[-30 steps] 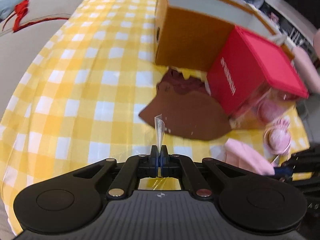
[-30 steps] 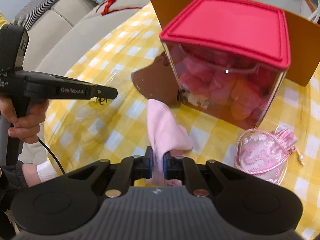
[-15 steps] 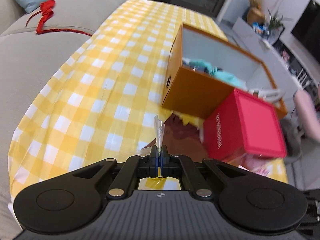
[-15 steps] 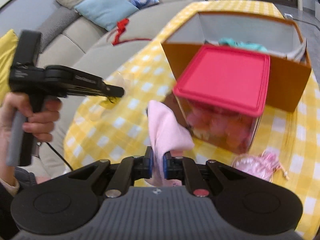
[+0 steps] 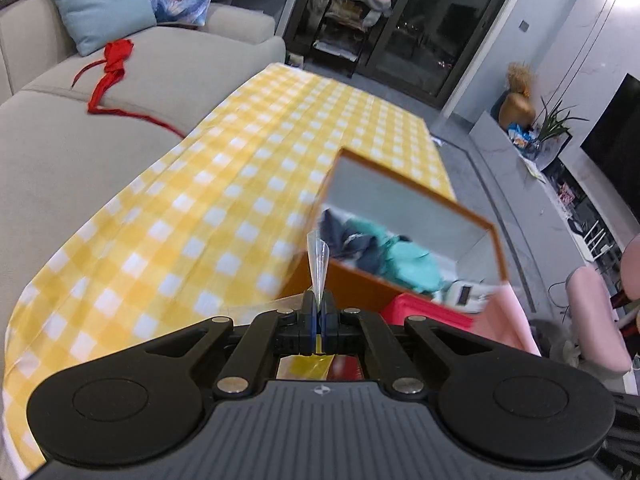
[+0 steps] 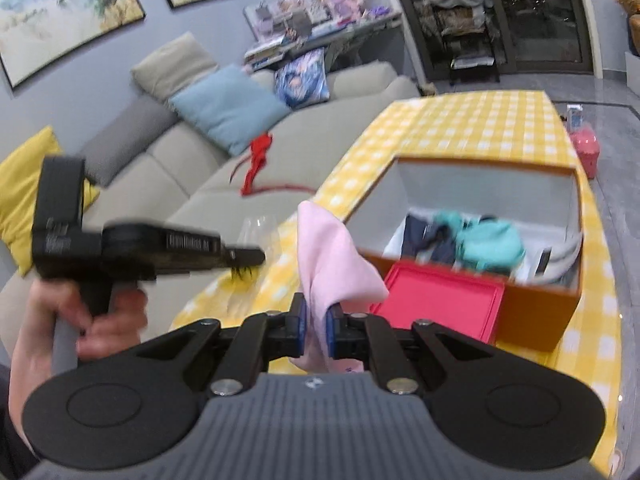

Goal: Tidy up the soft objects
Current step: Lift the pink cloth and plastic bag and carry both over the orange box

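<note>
Raised since a second ago, both grippers: right gripper [image 6: 315, 330] clamping pink cloth [image 6: 334, 264], left gripper [image 5: 319, 318] pinching clear film [image 5: 318, 266]. Carrying step; next, release over orange box [image 6: 536, 312].

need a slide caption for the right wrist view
Right gripper holds a pink cloth above the checked table, orange box ahead.

The only lettering in view is a pale line along the side of the left tongs [image 6: 256, 258] in the right wrist view, too blurred to read.
</note>
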The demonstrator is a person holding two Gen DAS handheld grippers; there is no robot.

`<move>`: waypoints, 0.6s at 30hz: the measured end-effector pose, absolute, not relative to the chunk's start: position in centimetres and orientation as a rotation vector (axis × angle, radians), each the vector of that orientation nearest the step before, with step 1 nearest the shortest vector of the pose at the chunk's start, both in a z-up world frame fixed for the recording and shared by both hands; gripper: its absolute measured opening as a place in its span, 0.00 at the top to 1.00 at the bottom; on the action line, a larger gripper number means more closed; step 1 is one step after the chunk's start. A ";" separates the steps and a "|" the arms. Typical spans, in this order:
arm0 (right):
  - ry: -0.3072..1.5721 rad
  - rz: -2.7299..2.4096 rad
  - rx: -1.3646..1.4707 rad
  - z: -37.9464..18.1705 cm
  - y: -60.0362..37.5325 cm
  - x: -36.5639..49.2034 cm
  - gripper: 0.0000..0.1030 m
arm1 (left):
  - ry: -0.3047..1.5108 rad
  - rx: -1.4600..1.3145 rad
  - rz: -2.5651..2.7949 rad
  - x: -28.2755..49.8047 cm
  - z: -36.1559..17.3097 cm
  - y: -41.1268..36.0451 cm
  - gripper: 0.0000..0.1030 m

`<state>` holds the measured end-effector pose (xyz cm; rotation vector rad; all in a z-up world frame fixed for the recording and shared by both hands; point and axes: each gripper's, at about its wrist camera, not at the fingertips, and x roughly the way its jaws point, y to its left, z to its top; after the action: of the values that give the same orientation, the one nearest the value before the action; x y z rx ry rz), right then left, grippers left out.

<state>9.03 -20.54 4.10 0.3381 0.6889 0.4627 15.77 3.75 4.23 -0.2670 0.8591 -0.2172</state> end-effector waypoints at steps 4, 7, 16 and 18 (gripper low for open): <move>0.630 0.434 0.341 5.9 -22.5 11.2 0.91 | 0.830 -0.239 -0.203 15.6 5.0 1.0 0.99; 0.586 0.424 0.312 6.9 -23.8 13.2 0.91 | 0.827 -0.264 -0.200 15.7 5.0 -0.2 0.99; 0.532 0.379 0.347 5.5 -29.6 20.0 0.91 | 0.819 -0.247 -0.242 18.4 3.8 -4.8 0.99; 0.537 0.374 0.393 4.2 -30.6 21.2 0.91 | 0.822 -0.221 -0.265 20.0 3.2 -6.0 0.99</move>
<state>21.18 -30.58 4.22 0.3928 0.5365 0.3743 19.98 -6.00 3.20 -0.2207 0.8222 -0.2645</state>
